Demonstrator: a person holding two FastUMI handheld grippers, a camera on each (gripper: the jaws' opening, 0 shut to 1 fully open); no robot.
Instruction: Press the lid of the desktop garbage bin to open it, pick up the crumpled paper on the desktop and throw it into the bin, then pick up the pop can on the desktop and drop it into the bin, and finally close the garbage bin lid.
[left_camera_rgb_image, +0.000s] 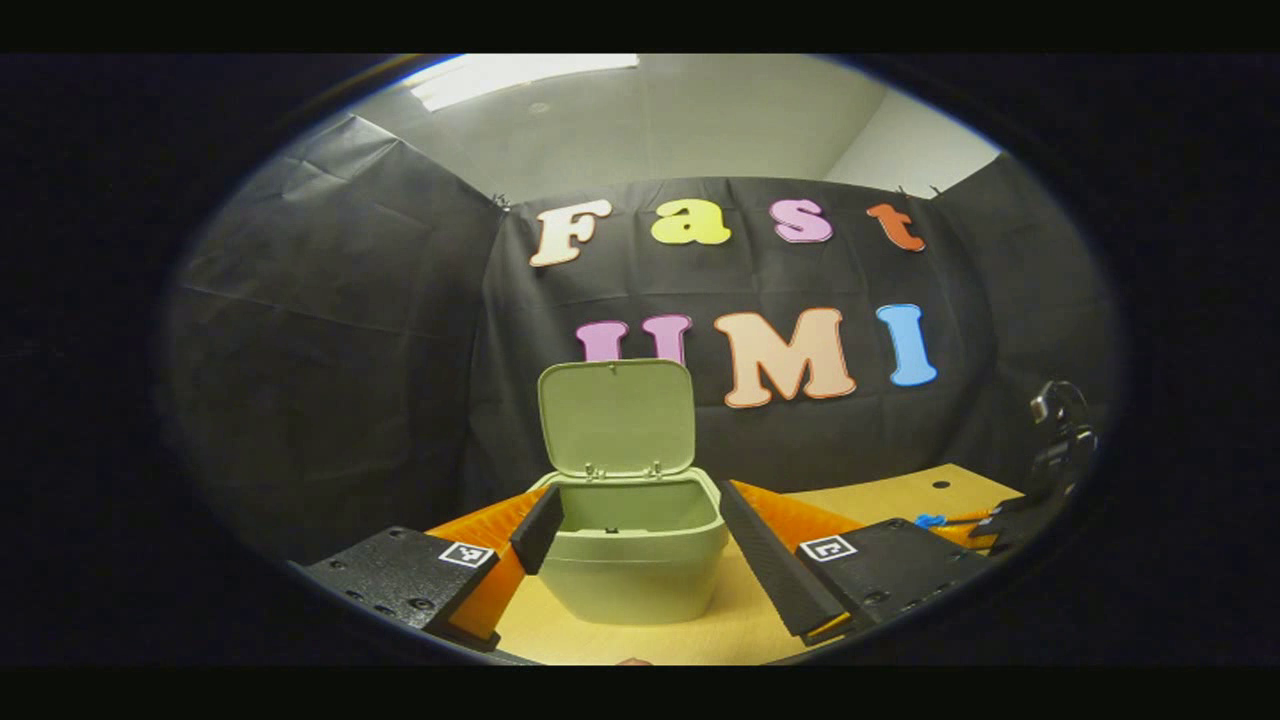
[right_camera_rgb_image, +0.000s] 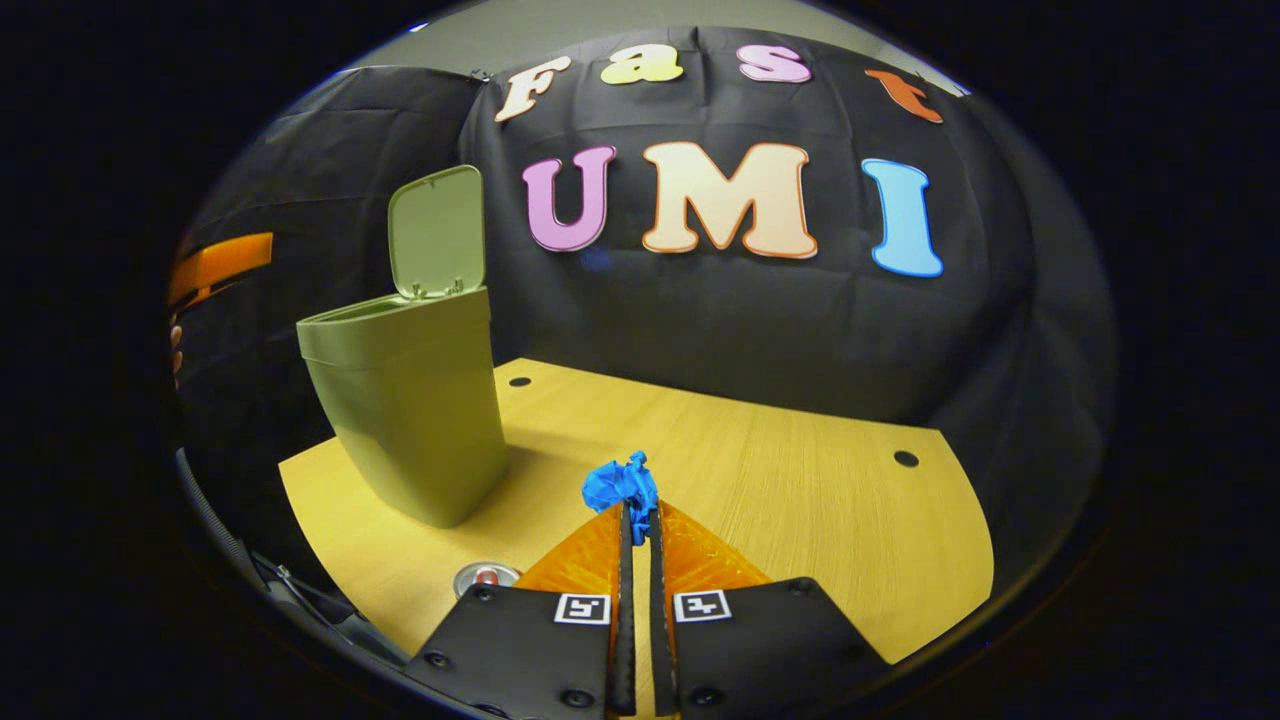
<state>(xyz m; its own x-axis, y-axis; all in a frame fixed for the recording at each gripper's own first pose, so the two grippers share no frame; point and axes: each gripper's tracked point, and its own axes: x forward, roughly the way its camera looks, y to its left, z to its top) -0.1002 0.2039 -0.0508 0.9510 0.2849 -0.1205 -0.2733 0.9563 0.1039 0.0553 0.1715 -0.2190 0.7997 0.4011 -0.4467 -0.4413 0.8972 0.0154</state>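
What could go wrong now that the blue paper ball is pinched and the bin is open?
The right hand-held gripper pinches only an edge of the crumpled paper, so it might slip out on the way. The bin opening is narrow beneath its upright lid; a careless drop could miss. The pop can lies close by and could be nudged.

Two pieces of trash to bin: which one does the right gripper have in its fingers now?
The crumpled blue paper, pinched at the right gripper's fingertips. The silver pop can stands untouched on the wooden desktop beside that gripper.
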